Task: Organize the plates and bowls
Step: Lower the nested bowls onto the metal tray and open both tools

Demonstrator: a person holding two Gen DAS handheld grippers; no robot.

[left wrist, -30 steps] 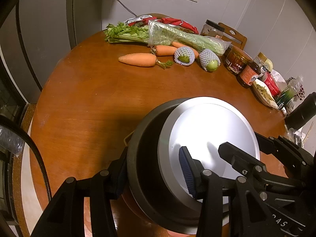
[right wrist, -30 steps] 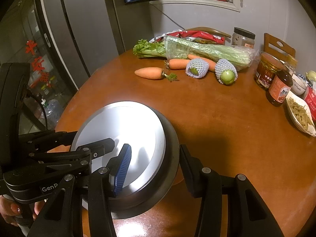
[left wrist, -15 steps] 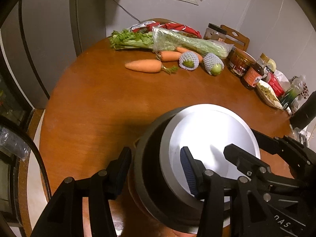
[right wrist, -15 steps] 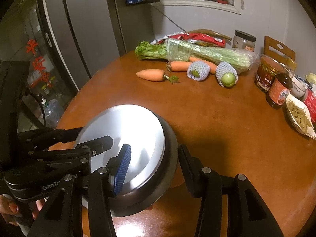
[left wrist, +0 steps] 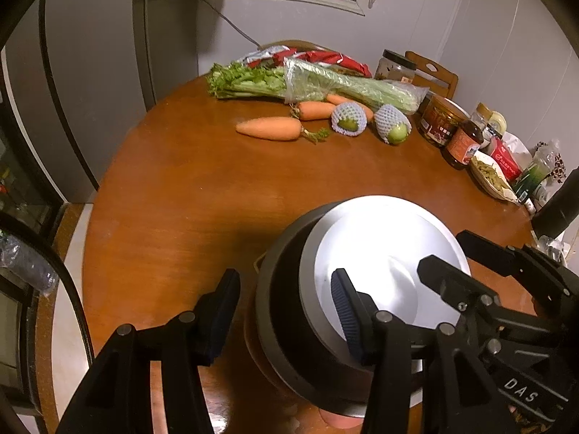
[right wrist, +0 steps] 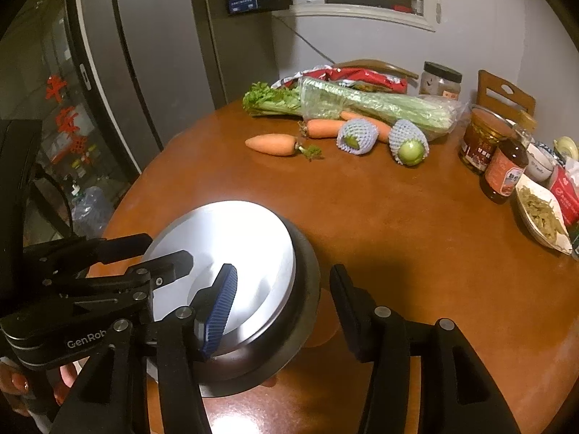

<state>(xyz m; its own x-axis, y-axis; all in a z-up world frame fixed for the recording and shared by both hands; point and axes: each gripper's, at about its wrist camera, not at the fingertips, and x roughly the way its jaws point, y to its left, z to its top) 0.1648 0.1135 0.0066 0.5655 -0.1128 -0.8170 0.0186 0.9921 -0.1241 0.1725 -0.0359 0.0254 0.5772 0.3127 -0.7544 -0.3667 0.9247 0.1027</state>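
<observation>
Straddling opposite rims of a stack of metal bowls, the left gripper and the right gripper are both spreading their jaws, and neither is pressing on the steel at this moment. In the left wrist view, one blue ribbed pad is sitting over the pale inside of the top bowl while the other finger is standing clear of the dark outer wall. In the right wrist view, the arrangement is mirrored: one blue pad is hanging inside the bowl and the opposite finger is waiting just outside the rim, apart from it. The stack is resting at the near edge of the round wooden table, directly below both tools. A hand is showing at the lower left of the right wrist view, under the left gripper's body. Farther across the table, a carrot is lying beside two green fruits in foam netting. Behind them, bagged celery is stretching along the far edge, and jars and a sauce bottle are crowding the right side near a dish of food.
</observation>
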